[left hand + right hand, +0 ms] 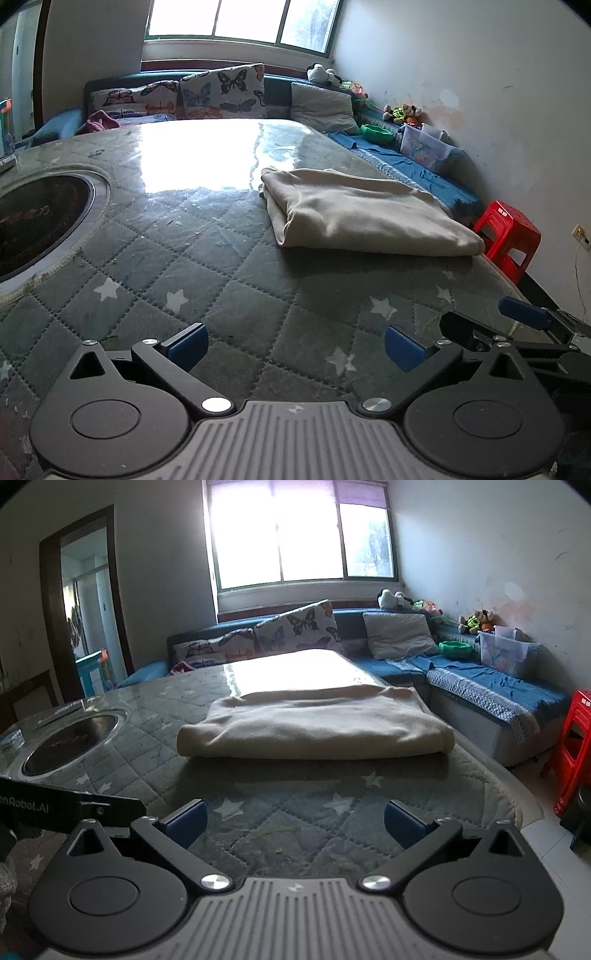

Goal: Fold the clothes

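Observation:
A cream garment lies folded in a thick rectangle on the quilted green table cover, towards the table's right side. In the right wrist view the garment lies straight ahead on the cover. My left gripper is open and empty, near the table's front edge, well short of the garment. My right gripper is open and empty, also at the front edge, a short way before the garment. The right gripper also shows at the right edge of the left wrist view.
A round inset cooktop sits in the table at the left. A blue sofa with butterfly pillows runs along the far and right sides. A red plastic stool stands at the right by the wall.

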`<state>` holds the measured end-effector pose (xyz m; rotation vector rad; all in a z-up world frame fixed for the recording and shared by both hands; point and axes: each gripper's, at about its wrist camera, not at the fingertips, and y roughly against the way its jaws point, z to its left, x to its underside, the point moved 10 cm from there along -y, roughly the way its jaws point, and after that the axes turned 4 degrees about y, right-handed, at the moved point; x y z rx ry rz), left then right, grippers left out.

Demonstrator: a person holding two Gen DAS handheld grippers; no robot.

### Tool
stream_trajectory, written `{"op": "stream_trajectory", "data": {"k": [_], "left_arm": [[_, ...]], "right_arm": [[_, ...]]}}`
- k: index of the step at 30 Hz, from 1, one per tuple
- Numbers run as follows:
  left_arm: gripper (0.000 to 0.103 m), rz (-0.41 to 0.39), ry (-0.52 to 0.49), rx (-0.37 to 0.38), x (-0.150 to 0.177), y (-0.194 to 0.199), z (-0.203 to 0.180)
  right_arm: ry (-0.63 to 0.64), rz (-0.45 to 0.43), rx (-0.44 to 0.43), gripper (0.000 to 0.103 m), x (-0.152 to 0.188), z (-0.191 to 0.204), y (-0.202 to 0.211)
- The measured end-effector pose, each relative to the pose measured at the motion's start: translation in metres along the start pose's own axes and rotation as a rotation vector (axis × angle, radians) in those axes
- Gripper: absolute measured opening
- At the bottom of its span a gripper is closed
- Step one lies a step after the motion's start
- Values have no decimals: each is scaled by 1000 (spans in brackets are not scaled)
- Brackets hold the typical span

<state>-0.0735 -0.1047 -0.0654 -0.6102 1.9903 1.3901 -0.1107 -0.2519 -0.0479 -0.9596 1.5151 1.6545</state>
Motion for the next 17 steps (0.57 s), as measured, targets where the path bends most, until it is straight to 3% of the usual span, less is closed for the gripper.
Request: {"op": "stream_trajectory", "data": {"k": [17], "left_arm": [[103,-52,-41,-12,-3,19,-13]], "right_arm": [[17,-65,36,103,-8,-2,20]]}}
